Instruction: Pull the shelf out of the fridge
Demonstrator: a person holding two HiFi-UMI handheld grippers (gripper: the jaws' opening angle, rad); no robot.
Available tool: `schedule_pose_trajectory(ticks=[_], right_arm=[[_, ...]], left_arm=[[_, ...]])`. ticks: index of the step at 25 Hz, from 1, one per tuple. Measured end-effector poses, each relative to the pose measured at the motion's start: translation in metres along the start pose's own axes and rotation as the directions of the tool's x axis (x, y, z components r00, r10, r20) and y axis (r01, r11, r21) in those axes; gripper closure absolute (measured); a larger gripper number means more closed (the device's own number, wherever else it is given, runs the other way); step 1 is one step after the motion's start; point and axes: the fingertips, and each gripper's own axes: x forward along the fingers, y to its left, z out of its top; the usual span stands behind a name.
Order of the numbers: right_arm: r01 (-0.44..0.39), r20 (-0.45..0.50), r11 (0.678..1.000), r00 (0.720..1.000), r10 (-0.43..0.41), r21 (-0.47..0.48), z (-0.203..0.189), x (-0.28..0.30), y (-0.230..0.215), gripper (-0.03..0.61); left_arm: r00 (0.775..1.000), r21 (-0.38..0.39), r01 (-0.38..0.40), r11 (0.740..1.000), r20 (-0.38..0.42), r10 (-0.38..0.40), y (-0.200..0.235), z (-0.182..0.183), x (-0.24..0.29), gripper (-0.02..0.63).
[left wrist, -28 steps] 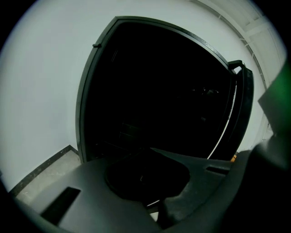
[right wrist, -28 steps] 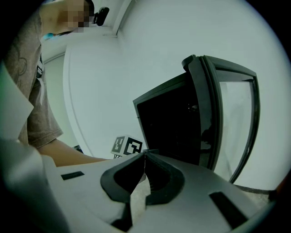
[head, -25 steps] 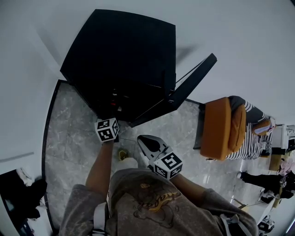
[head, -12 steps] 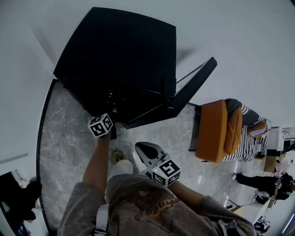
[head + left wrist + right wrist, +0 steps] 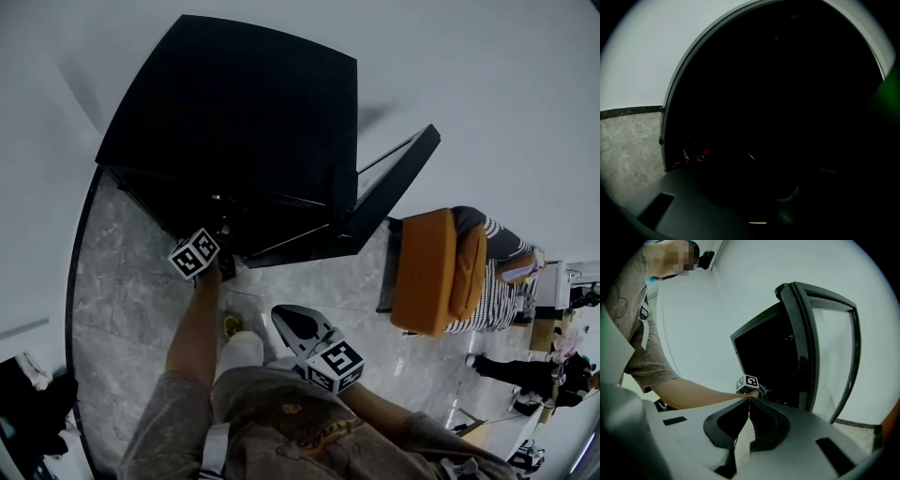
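Reaching into the lower opening of the tall black fridge, the left claw sits just below the thin pale edge of a shelf that lies inside the dark cavity; the left gripper view is too dark to tell whether this claw grips anything; the right claw hangs well back from the fridge, pressed together on nothing; the glass-paned black door stands open at the right.

Plain white wall occupies 10 to 2 o'clock. Grey marble-pattern floor spans 4 to 9 o'clock. A dark baseboard marks their junction. An orange armchair stands at 3 o'clock.
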Motion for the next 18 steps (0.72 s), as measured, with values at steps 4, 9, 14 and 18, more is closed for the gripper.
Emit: schedule_pose_trajectory(ticks=[4, 9, 14, 18], right_arm=[[0.012, -0.005, 1.000, 1.000, -0.012, 0.017, -0.003, -0.001, -0.003, 0.557], [0.017, -0.010, 0.999, 1.000, -0.017, 0.034, -0.007, -0.001, -0.005, 0.557], [0.026, -0.018, 0.999, 1.000, -0.025, 0.035, -0.009, 0.000, -0.006, 0.557], [0.036, -0.027, 0.998, 0.999, -0.035, 0.042, -0.014, -0.001, -0.006, 0.557]], left_arm=[[1.000, -0.091, 0.011, 0.996, 0.013, -0.010, 0.007, 0.003, 0.015, 0.518], [0.999, -0.173, 0.034, 0.984, 0.030, -0.030, 0.011, 0.007, 0.034, 0.515], [0.997, -0.198, 0.063, 0.978, 0.045, -0.055, 0.010, 0.012, 0.048, 0.515], [0.993, -0.260, 0.106, 0.960, 0.073, -0.090, 0.011, 0.016, 0.058, 0.515]])
